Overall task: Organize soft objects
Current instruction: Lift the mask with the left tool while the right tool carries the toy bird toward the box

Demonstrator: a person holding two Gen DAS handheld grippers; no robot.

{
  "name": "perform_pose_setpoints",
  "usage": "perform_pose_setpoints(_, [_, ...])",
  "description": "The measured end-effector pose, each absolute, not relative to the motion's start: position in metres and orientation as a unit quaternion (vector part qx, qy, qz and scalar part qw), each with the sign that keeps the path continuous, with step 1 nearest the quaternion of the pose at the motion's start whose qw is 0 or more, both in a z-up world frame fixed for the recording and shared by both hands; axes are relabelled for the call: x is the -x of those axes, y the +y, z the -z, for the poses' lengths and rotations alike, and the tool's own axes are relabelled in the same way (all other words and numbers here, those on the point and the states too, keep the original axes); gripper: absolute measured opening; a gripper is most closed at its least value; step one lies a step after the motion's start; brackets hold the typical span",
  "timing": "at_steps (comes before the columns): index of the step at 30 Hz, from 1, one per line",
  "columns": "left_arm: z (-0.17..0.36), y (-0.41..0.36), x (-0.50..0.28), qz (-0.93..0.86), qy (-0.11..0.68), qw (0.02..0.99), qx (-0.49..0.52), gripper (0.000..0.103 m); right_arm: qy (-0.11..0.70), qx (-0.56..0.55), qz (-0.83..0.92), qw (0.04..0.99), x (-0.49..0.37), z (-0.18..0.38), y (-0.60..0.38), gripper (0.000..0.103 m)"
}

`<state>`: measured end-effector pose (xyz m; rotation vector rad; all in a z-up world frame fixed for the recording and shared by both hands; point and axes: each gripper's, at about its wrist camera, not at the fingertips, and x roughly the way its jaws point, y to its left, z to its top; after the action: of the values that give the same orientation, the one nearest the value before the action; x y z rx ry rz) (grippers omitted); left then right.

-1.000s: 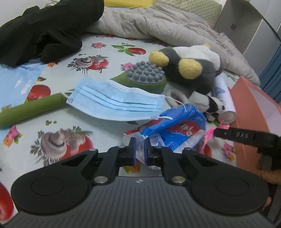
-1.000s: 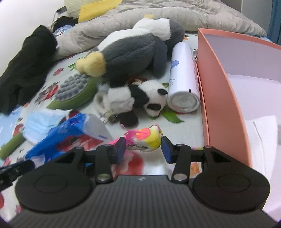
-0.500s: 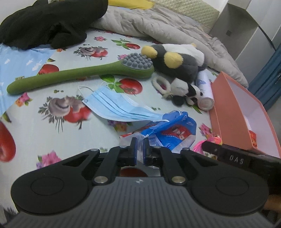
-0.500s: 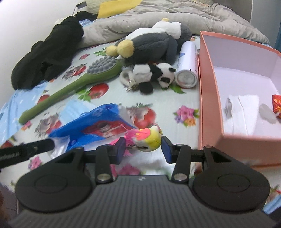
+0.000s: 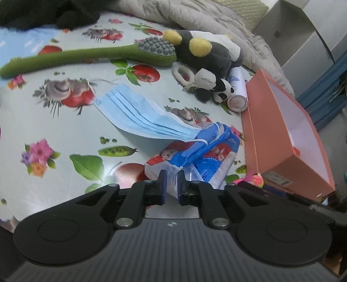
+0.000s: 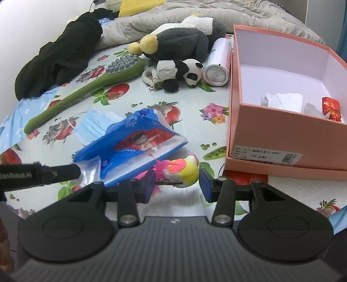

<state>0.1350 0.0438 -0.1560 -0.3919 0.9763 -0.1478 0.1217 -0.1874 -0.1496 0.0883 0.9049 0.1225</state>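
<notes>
My left gripper (image 5: 170, 187) is shut on the clear plastic end of a blue and red tissue pack (image 5: 201, 156) and holds it lifted; the pack also shows in the right wrist view (image 6: 134, 141). A blue face mask (image 5: 138, 115) lies with one end and ear loop draped over the pack. My right gripper (image 6: 176, 181) is shut on a small pink and yellow soft toy (image 6: 182, 168), held above the cloth. The orange box (image 6: 282, 138) stands to the right, open.
A grey and yellow plush (image 6: 180, 41), a small panda plush (image 6: 182, 71), a white can (image 6: 218, 65) and a green massage brush (image 6: 86, 91) lie further back. Black clothing (image 6: 58, 58) and a grey quilt (image 5: 195, 19) lie at the rear. The box holds white tissue (image 6: 284, 99) and a red wrapper (image 6: 330, 106).
Both grippers have pulled back and up from the bed, carrying the tissue pack and the soft toy. The mask's end has come up with the pack. More of the orange box shows.
</notes>
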Motion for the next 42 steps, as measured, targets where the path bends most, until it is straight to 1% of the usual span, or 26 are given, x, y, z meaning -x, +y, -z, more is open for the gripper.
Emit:
perform_pose_setpoints(1, [0.157, 0.045, -0.136, 0.071, 0.467, 0.859, 0.195, 0.039, 0.437, -0.043, -0.059, 0.897, -0.121, 0.150, -0.188, 0.047])
perform_pose_setpoints(2, [0.157, 0.048, -0.137, 0.071, 0.468, 0.857, 0.204, 0.046, 0.437, -0.044, -0.059, 0.896, -0.121, 0.150, -0.188, 0.047])
perform_pose_setpoints(3, [0.157, 0.050, -0.137, 0.070, 0.466, 0.856, 0.214, 0.050, 0.437, -0.045, -0.059, 0.896, -0.121, 0.150, -0.188, 0.047])
perform_pose_setpoints(5, [0.155, 0.059, -0.137, 0.063, 0.455, 0.855, 0.241, 0.054, 0.434, -0.047, -0.061, 0.897, -0.122, 0.148, -0.189, 0.047])
perform_pose_setpoints(7, [0.153, 0.069, -0.139, 0.060, 0.444, 0.850, 0.277, 0.064, 0.433, -0.048, -0.062, 0.898, -0.122, 0.148, -0.189, 0.047])
perform_pose_setpoints(11, [0.155, 0.090, -0.148, 0.048, 0.424, 0.832, 0.354, 0.066, 0.435, -0.048, -0.063, 0.897, -0.124, 0.149, -0.190, 0.047])
perform_pose_setpoints(15, [0.169, 0.106, -0.166, 0.030, 0.413, 0.808, 0.419, 0.067, 0.437, -0.049, -0.060, 0.896, -0.124, 0.150, -0.192, 0.047])
perform_pose_setpoints(17, [0.180, 0.110, -0.177, 0.021, 0.421, 0.795, 0.436, 0.067, 0.438, -0.051, -0.058, 0.896, -0.123, 0.151, -0.194, 0.047])
perform_pose_setpoints(20, [0.196, 0.109, -0.192, -0.002, 0.453, 0.769, 0.451, 0.067, 0.439, -0.055, -0.056, 0.895, -0.123, 0.152, -0.196, 0.047])
perform_pose_setpoints(23, [0.204, 0.106, -0.199, -0.019, 0.473, 0.755, 0.454, 0.067, 0.440, -0.058, -0.056, 0.895, -0.125, 0.152, -0.198, 0.047])
perform_pose_setpoints(26, [0.211, 0.104, -0.200, -0.016, 0.470, 0.743, 0.476, 0.066, 0.441, -0.059, -0.055, 0.894, -0.127, 0.153, -0.201, 0.047])
perform_pose_setpoints(29, [0.219, 0.100, -0.205, -0.023, 0.475, 0.734, 0.485, 0.064, 0.441, -0.061, -0.050, 0.894, -0.128, 0.153, -0.206, 0.047])
perform_pose_setpoints(30, [0.222, 0.098, -0.207, -0.026, 0.478, 0.731, 0.486, 0.056, 0.441, -0.062, -0.047, 0.894, -0.127, 0.153, -0.208, 0.047])
perform_pose_setpoints(31, [0.225, 0.096, -0.209, -0.026, 0.477, 0.728, 0.491, 0.045, 0.441, -0.064, -0.045, 0.894, -0.127, 0.153, -0.210, 0.047])
perform_pose_setpoints(32, [0.229, 0.095, -0.211, -0.027, 0.476, 0.724, 0.499, 0.041, 0.441, -0.066, -0.043, 0.894, -0.126, 0.153, -0.212, 0.047])
perform_pose_setpoints(33, [0.232, 0.093, -0.213, -0.029, 0.477, 0.719, 0.504, 0.032, 0.441, -0.068, -0.042, 0.894, -0.126, 0.153, -0.213, 0.047])
perform_pose_setpoints(34, [0.234, 0.092, -0.216, -0.030, 0.479, 0.717, 0.506, 0.021, 0.441, -0.070, -0.040, 0.894, -0.126, 0.154, -0.214, 0.047])
perform_pose_setpoints(37, [0.232, 0.088, -0.225, -0.027, 0.479, 0.723, 0.497, 0.006, 0.440, -0.074, -0.038, 0.894, -0.125, 0.153, -0.217, 0.047])
perform_pose_setpoints(42, [0.204, 0.082, -0.236, -0.007, 0.451, 0.763, 0.464, 0.003, 0.433, -0.076, -0.040, 0.897, -0.124, 0.149, -0.218, 0.047])
